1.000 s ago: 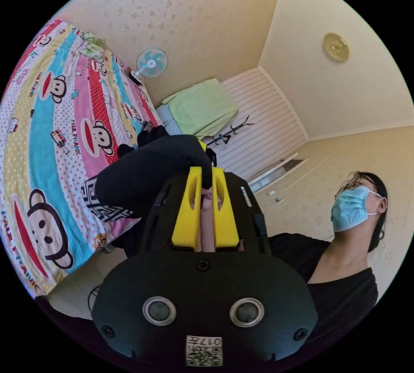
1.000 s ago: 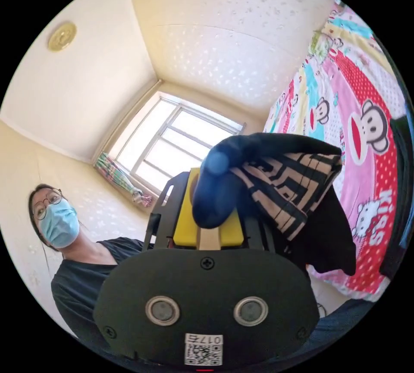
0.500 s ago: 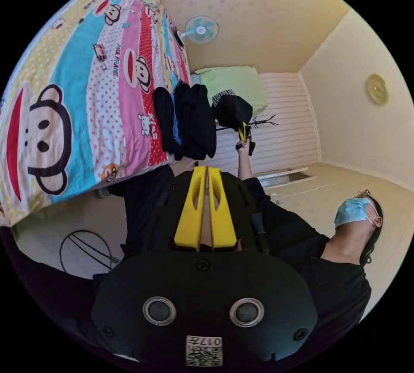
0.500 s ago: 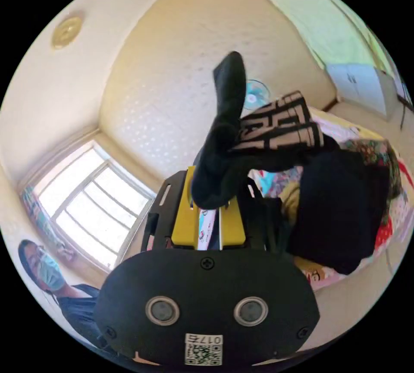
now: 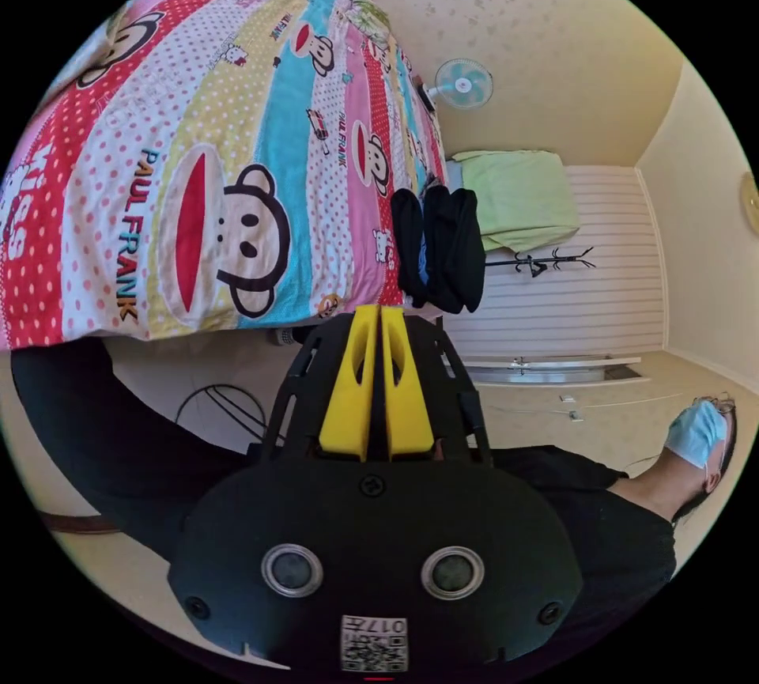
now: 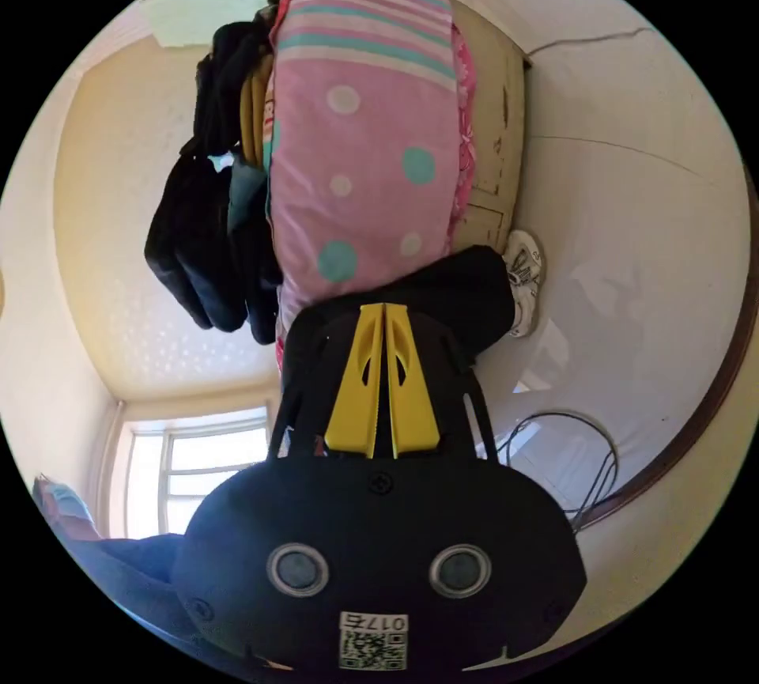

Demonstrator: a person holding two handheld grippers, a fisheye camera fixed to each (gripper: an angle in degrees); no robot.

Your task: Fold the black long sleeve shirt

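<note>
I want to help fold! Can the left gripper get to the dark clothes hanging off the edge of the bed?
Probably yes. The left gripper is shut with nothing in it, and the dark clothes hang off the bed edge just beyond its tips, nothing between.

Matt yellow plastic tongs (image 5: 379,314); printed cotton-like bedsheet (image 5: 237,162).

**Pale yellow bedroom in daylight**

A cartoon-monkey bedspread (image 5: 237,162) covers the upper left of the left gripper view, with a wall fan (image 5: 463,83) and coat stand (image 5: 545,263) toward the right. In the right gripper view, a bright window (image 6: 198,462) sits lower left, white floor (image 6: 632,241) right.
</note>
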